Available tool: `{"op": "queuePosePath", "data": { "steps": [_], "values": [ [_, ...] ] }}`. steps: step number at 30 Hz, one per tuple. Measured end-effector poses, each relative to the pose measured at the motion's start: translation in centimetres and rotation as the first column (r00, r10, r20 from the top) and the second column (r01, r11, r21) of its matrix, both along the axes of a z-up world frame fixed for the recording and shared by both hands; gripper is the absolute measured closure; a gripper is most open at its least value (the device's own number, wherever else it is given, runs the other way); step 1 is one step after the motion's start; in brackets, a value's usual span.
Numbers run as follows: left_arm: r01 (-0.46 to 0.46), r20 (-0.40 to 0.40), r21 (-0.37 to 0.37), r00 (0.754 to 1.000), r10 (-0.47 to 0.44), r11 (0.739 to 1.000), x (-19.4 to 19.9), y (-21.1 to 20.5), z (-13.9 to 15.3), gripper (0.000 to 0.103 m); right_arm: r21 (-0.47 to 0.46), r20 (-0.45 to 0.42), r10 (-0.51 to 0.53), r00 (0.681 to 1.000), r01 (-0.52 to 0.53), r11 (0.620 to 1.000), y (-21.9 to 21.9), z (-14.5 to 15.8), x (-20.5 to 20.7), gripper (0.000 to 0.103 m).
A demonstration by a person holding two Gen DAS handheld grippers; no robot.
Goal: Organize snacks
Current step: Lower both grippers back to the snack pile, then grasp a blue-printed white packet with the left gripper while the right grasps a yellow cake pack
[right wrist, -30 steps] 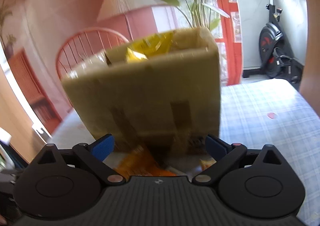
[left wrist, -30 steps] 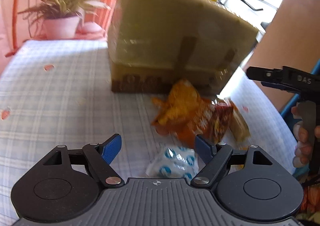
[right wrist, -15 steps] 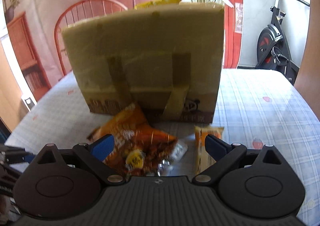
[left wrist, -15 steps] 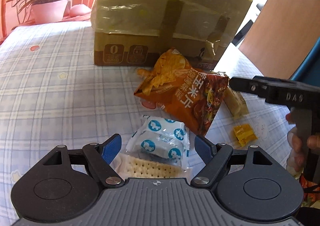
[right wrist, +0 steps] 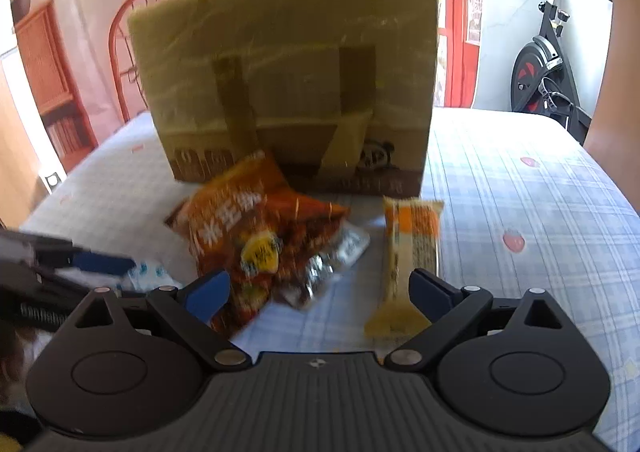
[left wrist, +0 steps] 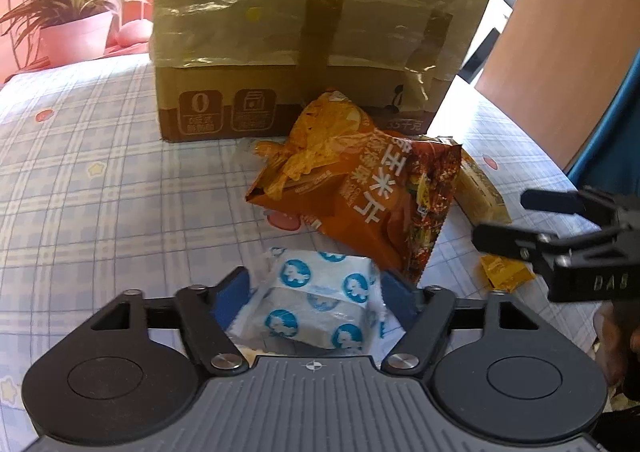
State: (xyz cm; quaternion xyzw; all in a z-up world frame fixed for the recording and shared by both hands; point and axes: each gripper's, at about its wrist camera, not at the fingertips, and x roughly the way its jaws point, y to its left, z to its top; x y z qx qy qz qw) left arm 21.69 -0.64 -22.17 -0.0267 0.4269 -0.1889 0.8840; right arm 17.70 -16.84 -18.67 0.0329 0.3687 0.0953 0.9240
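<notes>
Left wrist view: the left gripper [left wrist: 314, 298] has just been closing its jaws, and the white packet with blue dots [left wrist: 320, 304] sits squarely between the blue pads [left wrist: 230, 298] — the wrapper's edges touch or nearly touch them, though a firm pinch is not evident. The packet's long axis appears to run across the jaws, tilted a little, so the pads meet its short ends. Under it, close to the gripper body, a sliver of a cracker pack [left wrist: 248, 352] peeks out.

Just beyond lies the orange chip bag [left wrist: 356, 187], overlapping the packet's far corner; lifting the packet may drag it. Past that stands the taped cardboard box [left wrist: 312, 31], probably the destination, on the checked tablecloth [left wrist: 100, 171].

From the right wrist view, the right gripper [right wrist: 318, 288] hovers with jaws spread and nothing between them. The yellow-orange snack bar [right wrist: 408, 248] lies just ahead, toward its right pad, lengthwise along the pointing direction — this hand is nearer to it. A small yellow packet [left wrist: 506, 272] lies near the right gripper's tips.
</notes>
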Motion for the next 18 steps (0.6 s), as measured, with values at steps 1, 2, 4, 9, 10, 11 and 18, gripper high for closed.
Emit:
{"op": "queuePosePath", "data": {
  "steps": [1, 2, 4, 9, 10, 11, 18],
  "values": [
    [-0.002, 0.001, -0.008, 1.000, 0.002, 1.000, 0.0, 0.3, 0.0, 0.036, -0.004, -0.002, 0.002, 1.000, -0.002, 1.000, -0.1, -0.2, -0.2, 0.006],
    [-0.005, 0.003, -0.022, 1.000, 0.005, 1.000, -0.1, 0.6, 0.0, 0.038, -0.006, -0.006, 0.002, 1.000, -0.002, 1.000, -0.2, -0.4, -0.4, 0.007],
    [-0.010, 0.009, -0.044, 1.000, 0.011, 0.999, -0.1, 1.0, 0.0, 0.041, -0.008, -0.017, -0.005, 1.000, 0.005, 1.000, -0.3, -0.6, -0.6, 0.007],
    [-0.045, 0.019, -0.058, 0.999, 0.046, 0.997, -0.4, 1.7, 0.0, 0.047, -0.036, -0.024, -0.030, 0.999, 0.029, 0.999, -0.8, -0.8, -1.3, 0.007],
    [-0.051, 0.020, -0.066, 0.998, 0.053, 0.997, -0.4, 1.9, 0.0, 0.048, -0.042, -0.027, -0.032, 0.999, 0.031, 0.999, -0.9, -0.8, -1.5, 0.007],
    [-0.058, 0.023, -0.072, 0.998, 0.060, 0.996, -0.5, 2.1, 0.1, 0.049, -0.048, -0.030, -0.034, 0.999, 0.033, 0.998, -1.0, -0.9, -1.7, 0.007],
    [-0.075, 0.048, -0.099, 0.996, 0.080, 0.992, -0.6, 2.7, 0.6, 0.056, -0.069, -0.091, -0.066, 0.994, 0.060, 0.996, -2.1, -1.8, -2.9, 0.007]
  ]
}}
